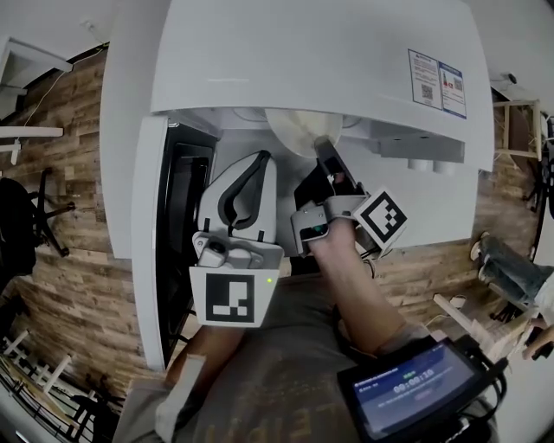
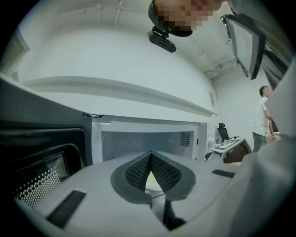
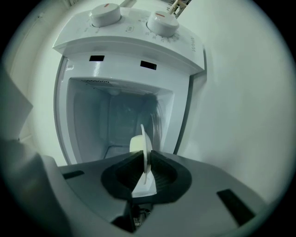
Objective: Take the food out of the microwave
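White plate (image 3: 147,157) (image 1: 299,130) sits at the mouth of the microwave (image 1: 303,60) (image 3: 129,51), half in and half out of the cavity. It's pinched by its near rim in the R tongs (image 3: 147,162) (image 1: 325,154). In the R gripper view the plate shows edge-on, with a pad pressed on each face. A pale lump lies against one side of it; can't tell if that's food.

The L tongs (image 2: 151,155) (image 1: 258,164) are just beside the R ones, pointing into the same opening. Their tips are closed together w/ nothing gripped.

The microwave door (image 1: 177,234) (image 2: 41,162) is swung wide open to the left. Two round knobs (image 3: 106,14) (image 3: 162,21) sit on the control panel. There's a label sticker (image 1: 437,82) on the microwave's top, far right.

Wood-plank floor (image 1: 69,260) is around it. A lit screen (image 1: 415,389) is at the person's chest, lower right in the head view. In the L gripper view a 2nd person (image 2: 261,115) stands in the bkgd near an office chair (image 2: 223,132).
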`<state>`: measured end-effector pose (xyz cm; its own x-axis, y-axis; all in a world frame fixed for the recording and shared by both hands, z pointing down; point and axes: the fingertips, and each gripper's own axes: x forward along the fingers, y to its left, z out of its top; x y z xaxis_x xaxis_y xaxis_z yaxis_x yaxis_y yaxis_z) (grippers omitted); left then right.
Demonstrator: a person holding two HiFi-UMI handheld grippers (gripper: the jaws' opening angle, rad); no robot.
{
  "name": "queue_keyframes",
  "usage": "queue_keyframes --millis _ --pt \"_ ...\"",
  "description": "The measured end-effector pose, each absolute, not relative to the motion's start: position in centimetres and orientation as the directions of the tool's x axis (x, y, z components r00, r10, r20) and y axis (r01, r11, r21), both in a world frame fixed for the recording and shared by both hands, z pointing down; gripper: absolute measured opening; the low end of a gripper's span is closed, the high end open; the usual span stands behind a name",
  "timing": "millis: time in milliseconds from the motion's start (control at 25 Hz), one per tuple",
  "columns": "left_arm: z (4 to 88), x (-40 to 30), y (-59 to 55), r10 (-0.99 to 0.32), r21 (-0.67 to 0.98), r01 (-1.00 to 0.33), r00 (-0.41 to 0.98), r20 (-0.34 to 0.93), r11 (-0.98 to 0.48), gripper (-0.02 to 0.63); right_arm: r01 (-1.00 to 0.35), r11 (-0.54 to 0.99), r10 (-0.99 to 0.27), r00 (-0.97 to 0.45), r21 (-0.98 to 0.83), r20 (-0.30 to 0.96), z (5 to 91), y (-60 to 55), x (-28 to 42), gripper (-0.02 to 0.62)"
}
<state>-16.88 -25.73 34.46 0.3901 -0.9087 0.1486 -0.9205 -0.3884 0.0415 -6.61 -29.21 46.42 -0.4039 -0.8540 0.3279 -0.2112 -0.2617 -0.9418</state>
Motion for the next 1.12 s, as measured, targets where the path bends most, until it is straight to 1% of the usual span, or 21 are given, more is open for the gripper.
queue_keyframes --millis 200,360,480,720,920,1120 --pt "34.2 -16.0 -24.1 -0.908 0.044 -0.918 0.396 0.132 -0.394 0.008 -0.222 -0.235 -0.865 -0.395 -0.946 0.308 45.6 -27.3 -5.2 0.051" --pt "33.8 -14.6 -22.8 -0.917 0.017 -0.923 0.383 0.109 -0.384 0.008 -0.23 -0.183 -0.858 -0.437 -0.956 0.269 44.8 -26.1 -4.6 0.05" --pt "33.1 -14.4 -22.1 -0.927 -0.01 -0.93 0.364 0.089 -0.366 0.008 -0.241 -0.175 -0.84 -0.47 -0.955 0.272 44.8 -25.3 -4.7 0.049" --pt "32.2 -13.1 -18.4 -0.949 -0.011 -0.951 0.307 0.078 -0.309 0.008 -0.239 -0.147 -0.816 -0.519 -0.96 0.254 43.8 -21.7 -3.2 0.049" --pt "32.0 -11.1 -15.0 -0.951 -0.013 -0.954 0.298 0.079 -0.3 0.008 -0.254 -0.122 -0.794 -0.555 -0.959 0.248 43.0 -17.6 -2.0 0.049" --pt "32.2 -8.6 -12.7 -0.951 -0.008 -0.952 0.304 0.064 -0.305 0.008 -0.265 -0.14 -0.778 -0.567 -0.954 0.271 43.9 -14.2 0.0 0.051"
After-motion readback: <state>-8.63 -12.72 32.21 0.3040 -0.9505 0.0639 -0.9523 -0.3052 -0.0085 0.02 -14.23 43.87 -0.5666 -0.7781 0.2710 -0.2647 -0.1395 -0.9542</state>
